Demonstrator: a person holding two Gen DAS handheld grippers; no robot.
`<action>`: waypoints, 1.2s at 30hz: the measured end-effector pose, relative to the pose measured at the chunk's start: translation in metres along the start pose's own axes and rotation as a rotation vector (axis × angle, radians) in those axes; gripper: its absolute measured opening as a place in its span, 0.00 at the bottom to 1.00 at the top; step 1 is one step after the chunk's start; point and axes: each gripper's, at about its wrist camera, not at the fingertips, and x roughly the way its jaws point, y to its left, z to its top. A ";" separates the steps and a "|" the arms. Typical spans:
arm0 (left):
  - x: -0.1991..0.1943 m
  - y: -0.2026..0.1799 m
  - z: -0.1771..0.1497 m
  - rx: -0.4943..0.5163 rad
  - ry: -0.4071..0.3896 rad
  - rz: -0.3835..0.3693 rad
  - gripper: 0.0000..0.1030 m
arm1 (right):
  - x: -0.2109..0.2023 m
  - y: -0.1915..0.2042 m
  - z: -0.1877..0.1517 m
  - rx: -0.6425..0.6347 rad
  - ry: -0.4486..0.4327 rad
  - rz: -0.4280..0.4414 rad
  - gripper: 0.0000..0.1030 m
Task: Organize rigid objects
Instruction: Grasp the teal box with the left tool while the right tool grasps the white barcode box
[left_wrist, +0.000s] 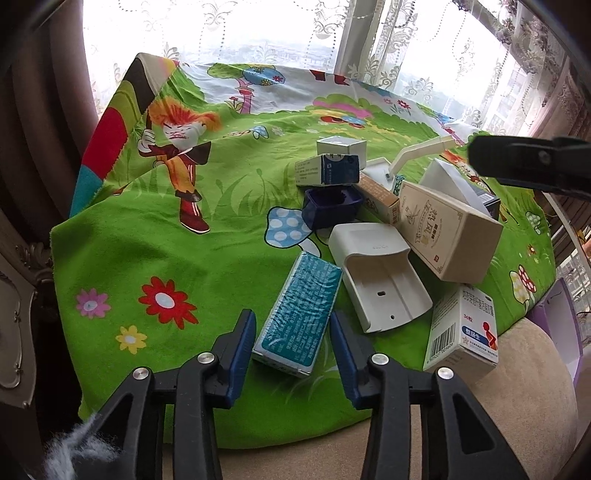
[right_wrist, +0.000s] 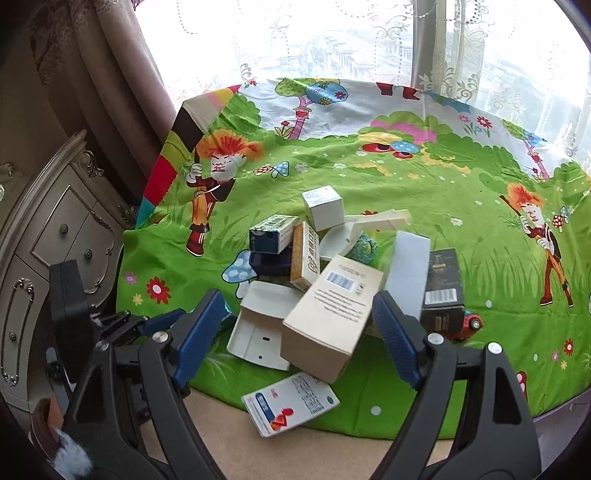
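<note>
left gripper (left_wrist: 293, 328) straddles the near end of the teal box (left_wrist: 301, 314), which lies flat on the green cartoon cloth (left_wrist: 166, 236) at the near-left edge of the pile. blue pads sit just beside both long sides; a thin gap shows on each side, so i read the jaws as apart, not yet pressing. no firm grip.

right gripper (right_wrist: 301, 332) hovers over the pile with jaws wide apart, nothing held. the big beige carton (right_wrist: 328, 314) lies tilted between its fingers, propped on the white plastic holder (right_wrist: 258, 328). pads not touching it.

risks, as judgement:
- teal box is wrapped in glossy film, so it could slip or pivot if the clamp lands only on the near end.
- its far end lies close to the white plastic holder; dragging instead of lifting could nudge the holder and shift what leans on it.
- beige carton rests on the holder at a slant, unstable; a bump from the right fingers could send it sliding onto the white medicine box (right_wrist: 291, 402) at the cloth edge.
- that medicine box half overhangs the cloth edge, so a knock could push it off.
- both grippers work close together, so a collision is possible.
</note>
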 end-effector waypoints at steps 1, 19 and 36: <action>-0.002 0.002 -0.001 -0.012 -0.012 0.005 0.41 | 0.005 0.003 0.004 0.002 0.010 -0.001 0.82; -0.023 0.026 -0.011 -0.170 -0.146 -0.011 0.37 | 0.101 0.035 0.061 0.022 0.172 -0.073 0.79; -0.023 0.028 -0.012 -0.185 -0.151 -0.017 0.37 | 0.116 0.040 0.057 -0.041 0.143 -0.090 0.37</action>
